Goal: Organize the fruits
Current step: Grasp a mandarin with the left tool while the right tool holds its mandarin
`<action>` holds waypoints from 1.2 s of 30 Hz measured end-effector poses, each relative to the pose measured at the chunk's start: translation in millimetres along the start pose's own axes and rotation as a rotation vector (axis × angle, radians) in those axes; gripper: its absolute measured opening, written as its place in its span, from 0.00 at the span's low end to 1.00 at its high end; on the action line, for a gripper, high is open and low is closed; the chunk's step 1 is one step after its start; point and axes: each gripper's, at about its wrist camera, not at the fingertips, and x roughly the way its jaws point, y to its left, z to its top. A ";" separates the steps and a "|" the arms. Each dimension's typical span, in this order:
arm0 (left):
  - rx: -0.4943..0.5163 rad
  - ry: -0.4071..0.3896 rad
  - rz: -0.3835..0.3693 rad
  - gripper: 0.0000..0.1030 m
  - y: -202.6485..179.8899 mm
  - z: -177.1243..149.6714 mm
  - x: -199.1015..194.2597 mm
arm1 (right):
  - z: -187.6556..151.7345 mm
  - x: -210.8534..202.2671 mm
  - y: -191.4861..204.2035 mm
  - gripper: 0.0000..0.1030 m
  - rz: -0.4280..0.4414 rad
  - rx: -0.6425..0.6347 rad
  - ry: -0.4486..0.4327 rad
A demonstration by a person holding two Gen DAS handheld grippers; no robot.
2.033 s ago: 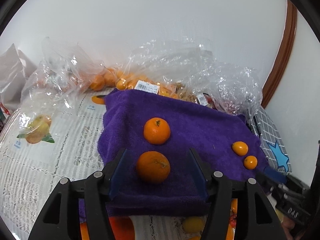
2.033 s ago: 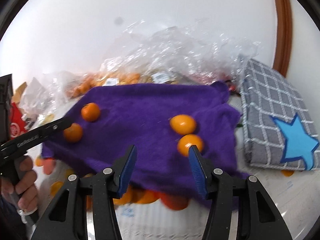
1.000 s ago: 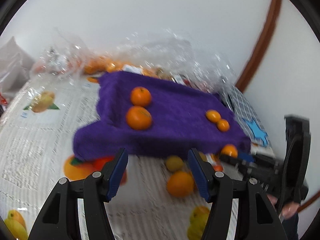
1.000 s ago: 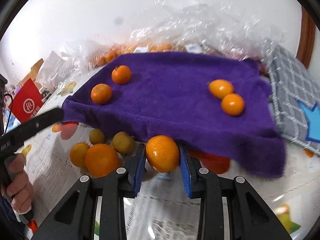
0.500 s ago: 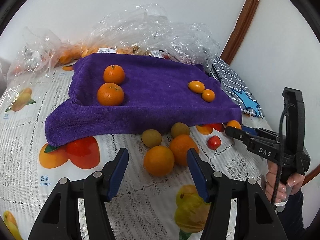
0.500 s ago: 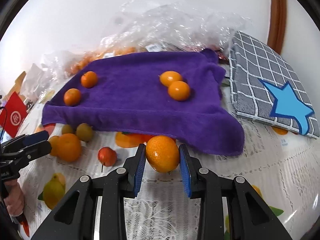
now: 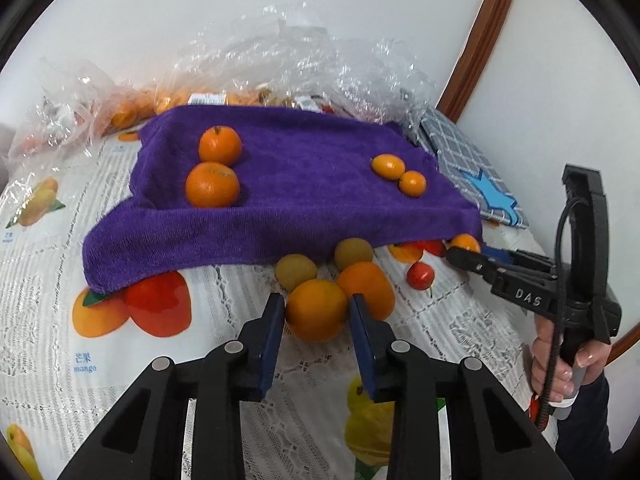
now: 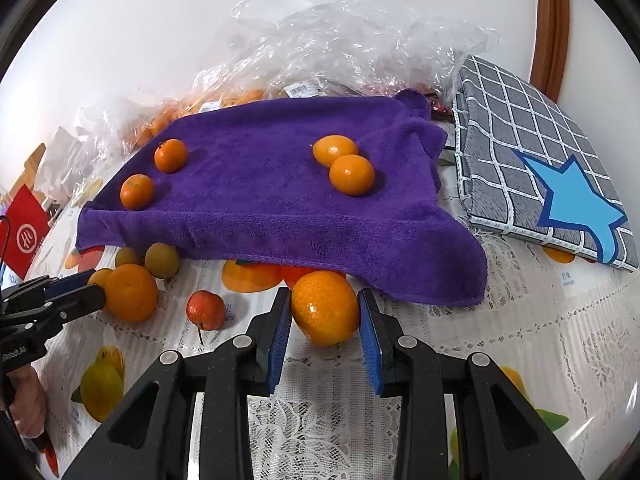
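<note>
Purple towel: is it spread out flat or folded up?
Spread out. The purple towel lies opened across the table, four fruits resting on top, its front edge draping over the tablecloth.

Grey checked cushion (image 8: pixel 532 152) with blue star beside purple towel (image 8: pixel 260 200) — crumpled plastic bags (image 8: pixel 352 40) behind; red packet (image 8: pixel 26 232) far left.

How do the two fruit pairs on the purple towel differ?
The left pair of round orange tangerines is bigger, one with a visible stem; the right pair of small smooth oval kumquats is smaller, yellower. Each pair sits touching on the purple towel.
</note>
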 end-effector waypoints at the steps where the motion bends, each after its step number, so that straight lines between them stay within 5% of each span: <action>1: -0.002 -0.007 0.006 0.31 0.4 0.7 -1.4 | 0.3 0.3 0.0 0.32 0.000 0.001 0.000; 20: -0.029 0.063 0.110 0.32 8.9 2.1 16.8 | 0.6 9.0 7.0 0.32 -0.034 -0.038 0.032; 36: -0.073 -0.116 0.090 0.31 15.4 7.4 -15.9 | 2.8 -21.6 1.9 0.31 0.043 -0.002 -0.114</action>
